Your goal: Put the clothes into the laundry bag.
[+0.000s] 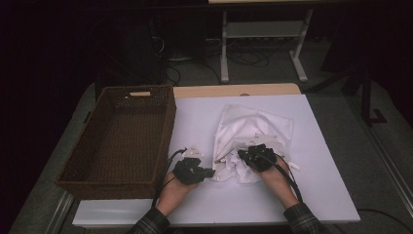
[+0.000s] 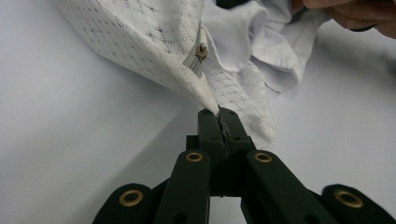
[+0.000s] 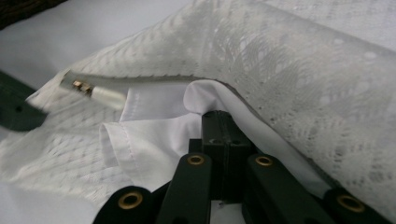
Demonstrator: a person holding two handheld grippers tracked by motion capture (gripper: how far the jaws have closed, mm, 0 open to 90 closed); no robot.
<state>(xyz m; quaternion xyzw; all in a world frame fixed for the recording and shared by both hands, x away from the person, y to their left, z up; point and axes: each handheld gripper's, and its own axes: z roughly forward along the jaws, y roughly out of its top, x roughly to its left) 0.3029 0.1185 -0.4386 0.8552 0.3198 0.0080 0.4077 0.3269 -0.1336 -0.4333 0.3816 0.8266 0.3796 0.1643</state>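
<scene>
A white lace garment [image 1: 253, 127] with a plain white lining lies crumpled on the white table top [image 1: 321, 161]. My left gripper [image 1: 212, 171] points right at its near left corner. In the left gripper view, the left gripper [image 2: 219, 113] is shut on a corner of the lace [image 2: 140, 37], below a metal zipper pull [image 2: 201, 51]. My right gripper [image 1: 242, 154] rests on the garment's near edge. In the right gripper view, the right gripper [image 3: 224, 115] is shut with a fold of the lining [image 3: 154, 135] pinched at its tips, under the lace layer [image 3: 303, 84]. The zipper pull [image 3: 95, 93] lies to the left.
A large brown wicker basket [image 1: 168, 122] with nothing in it stands at the table's left, close to my left hand. The other hand [image 2: 355, 14] appears at the top right of the left gripper view. Beyond the table are dark floor, cables and table legs [image 1: 224, 48].
</scene>
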